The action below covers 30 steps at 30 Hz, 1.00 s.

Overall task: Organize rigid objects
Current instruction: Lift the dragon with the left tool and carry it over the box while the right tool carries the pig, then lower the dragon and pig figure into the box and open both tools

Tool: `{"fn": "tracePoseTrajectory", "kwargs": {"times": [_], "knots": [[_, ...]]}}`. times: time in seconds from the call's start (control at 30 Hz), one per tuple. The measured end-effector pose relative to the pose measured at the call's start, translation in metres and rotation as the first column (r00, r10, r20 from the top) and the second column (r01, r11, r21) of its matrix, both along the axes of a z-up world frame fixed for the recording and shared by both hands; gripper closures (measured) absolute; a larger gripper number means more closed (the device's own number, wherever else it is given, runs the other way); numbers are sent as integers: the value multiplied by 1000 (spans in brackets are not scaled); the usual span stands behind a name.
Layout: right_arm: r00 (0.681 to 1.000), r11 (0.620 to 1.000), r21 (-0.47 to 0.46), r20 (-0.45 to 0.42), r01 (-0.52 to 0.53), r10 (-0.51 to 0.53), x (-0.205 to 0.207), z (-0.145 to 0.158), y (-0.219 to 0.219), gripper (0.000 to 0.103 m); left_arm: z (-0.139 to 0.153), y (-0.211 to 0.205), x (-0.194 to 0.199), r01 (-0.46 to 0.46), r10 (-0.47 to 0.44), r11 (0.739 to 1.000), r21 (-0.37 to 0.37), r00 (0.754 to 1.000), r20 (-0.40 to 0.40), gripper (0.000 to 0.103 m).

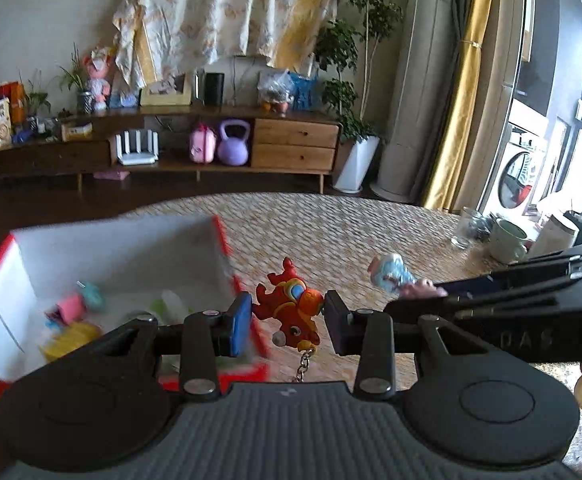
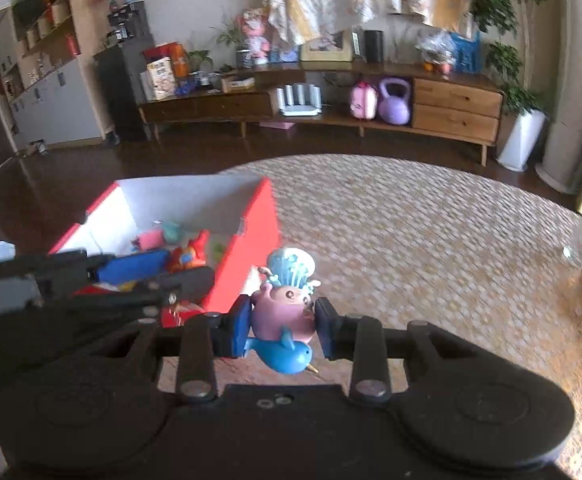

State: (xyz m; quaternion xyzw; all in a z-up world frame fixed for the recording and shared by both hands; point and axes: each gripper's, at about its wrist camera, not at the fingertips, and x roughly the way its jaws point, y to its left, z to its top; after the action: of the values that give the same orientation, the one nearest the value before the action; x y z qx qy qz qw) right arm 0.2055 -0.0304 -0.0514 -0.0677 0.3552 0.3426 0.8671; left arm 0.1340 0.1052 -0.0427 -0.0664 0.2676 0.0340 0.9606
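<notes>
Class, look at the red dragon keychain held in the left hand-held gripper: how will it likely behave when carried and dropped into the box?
The red dragon keychain probably stays stiff: it holds its shape between the pads. Its metal chain hangs loose, so it may swing or snag.

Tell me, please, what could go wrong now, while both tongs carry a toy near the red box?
1. The left tongs pinch the red dragon toy only at its edges, and its chain dangles; it might slip or snag on the red box.
2. The right tongs and the pink and blue toy are close by; the two may collide.
</notes>
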Motion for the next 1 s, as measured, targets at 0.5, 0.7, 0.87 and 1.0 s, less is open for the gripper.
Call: {"fn": "tracePoseTrajectory", "kwargs": {"times": [0.5, 0.7, 0.87, 1.0], "knots": [[990, 990, -43, -41, -136, 135, 23, -33, 123, 70, -20, 136, 43, -85, 99, 993, 78, 978, -183, 65], [988, 986, -88, -75, -138, 132, 35, -57, 145, 70, -52, 158, 66, -73, 95, 994, 84, 952, -291, 65], [986, 984, -113, -100, -141, 130, 38, -71, 154, 70, -69, 163, 74, -61, 84, 995, 76, 932, -351, 65], [986, 981, -124, -96, -148, 137, 36, -75, 160, 70, -77, 166, 76, -49, 69, 997, 60, 917, -393, 65]]}}
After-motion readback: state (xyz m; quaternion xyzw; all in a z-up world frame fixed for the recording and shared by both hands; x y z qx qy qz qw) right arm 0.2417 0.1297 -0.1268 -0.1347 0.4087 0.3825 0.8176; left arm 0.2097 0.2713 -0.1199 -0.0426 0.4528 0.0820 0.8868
